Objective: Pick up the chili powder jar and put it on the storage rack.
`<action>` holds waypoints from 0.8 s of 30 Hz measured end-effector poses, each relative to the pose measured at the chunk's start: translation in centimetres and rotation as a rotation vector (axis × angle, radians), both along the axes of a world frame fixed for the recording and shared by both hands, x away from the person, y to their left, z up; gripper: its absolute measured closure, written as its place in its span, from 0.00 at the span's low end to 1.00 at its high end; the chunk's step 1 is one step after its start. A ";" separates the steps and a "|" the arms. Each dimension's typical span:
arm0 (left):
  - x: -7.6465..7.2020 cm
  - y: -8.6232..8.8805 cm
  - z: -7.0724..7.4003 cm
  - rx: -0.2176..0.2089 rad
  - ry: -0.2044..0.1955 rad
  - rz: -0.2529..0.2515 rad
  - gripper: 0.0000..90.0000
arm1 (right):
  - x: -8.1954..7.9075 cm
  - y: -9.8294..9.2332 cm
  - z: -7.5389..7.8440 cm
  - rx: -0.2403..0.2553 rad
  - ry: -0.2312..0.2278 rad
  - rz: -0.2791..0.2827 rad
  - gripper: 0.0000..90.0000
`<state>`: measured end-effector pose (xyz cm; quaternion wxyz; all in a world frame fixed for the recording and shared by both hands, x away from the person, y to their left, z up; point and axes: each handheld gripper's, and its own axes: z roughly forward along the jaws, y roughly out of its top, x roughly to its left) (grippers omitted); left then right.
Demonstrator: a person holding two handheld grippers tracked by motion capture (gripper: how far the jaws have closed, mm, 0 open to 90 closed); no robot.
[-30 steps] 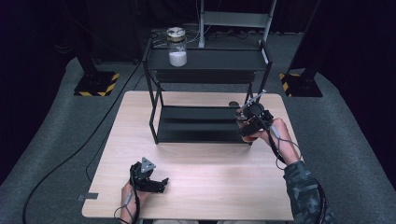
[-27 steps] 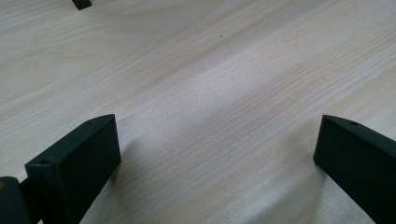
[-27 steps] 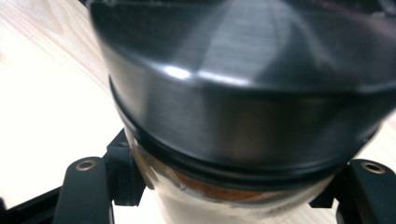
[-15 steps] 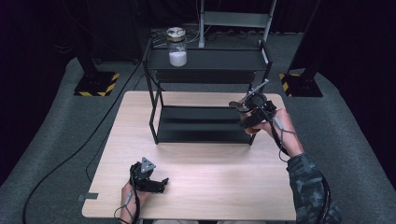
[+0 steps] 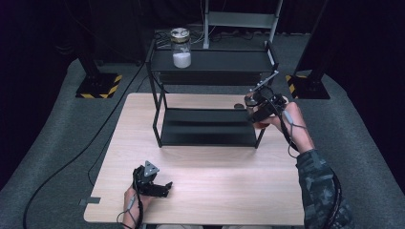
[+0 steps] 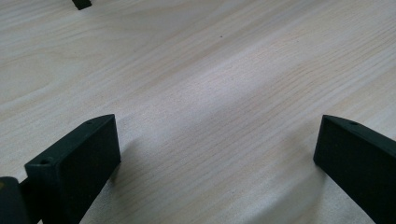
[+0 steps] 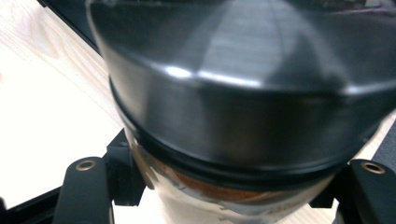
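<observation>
We see our right gripper point(image 5: 255, 114) clamped on a jar point(image 7: 243, 116) with a dark, glossy metal lid and a clear glass body showing reddish-brown contents, held in the air at the right end of the black shelf rack point(image 5: 210, 129). Our left gripper point(image 5: 160, 187) rests spread apart on the wooden table point(image 5: 215, 191).

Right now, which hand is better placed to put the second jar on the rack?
Right. The right gripper already clamps a dark-lidded jar beside the rack, near its right end. The left gripper rests on the table at the near edge, jaws open and empty.
</observation>
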<state>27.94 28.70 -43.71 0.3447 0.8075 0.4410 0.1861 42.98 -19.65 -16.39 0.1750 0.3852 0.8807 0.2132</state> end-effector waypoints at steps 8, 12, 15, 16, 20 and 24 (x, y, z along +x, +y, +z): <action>0.0 0.0 0.0 0.000 0.000 0.000 0.00 | 0.4 0.3 1.5 -0.008 -0.013 -0.009 0.34; 0.0 0.0 0.0 -0.001 0.000 0.001 0.00 | 0.5 0.4 2.1 -0.008 -0.019 -0.014 0.34; 0.0 0.0 0.0 0.001 0.001 -0.001 0.00 | 0.6 0.4 2.4 -0.011 -0.025 -0.015 0.34; 0.0 0.0 0.0 0.001 0.000 -0.001 0.00 | 0.6 0.4 2.6 -0.012 -0.024 -0.018 0.34; 0.0 0.0 0.0 -0.002 0.001 0.001 0.00 | 0.7 0.5 3.0 -0.014 -0.034 -0.024 0.34; 0.0 0.0 0.0 -0.001 0.001 0.001 0.00 | 0.8 0.6 3.4 -0.018 -0.043 -0.027 0.34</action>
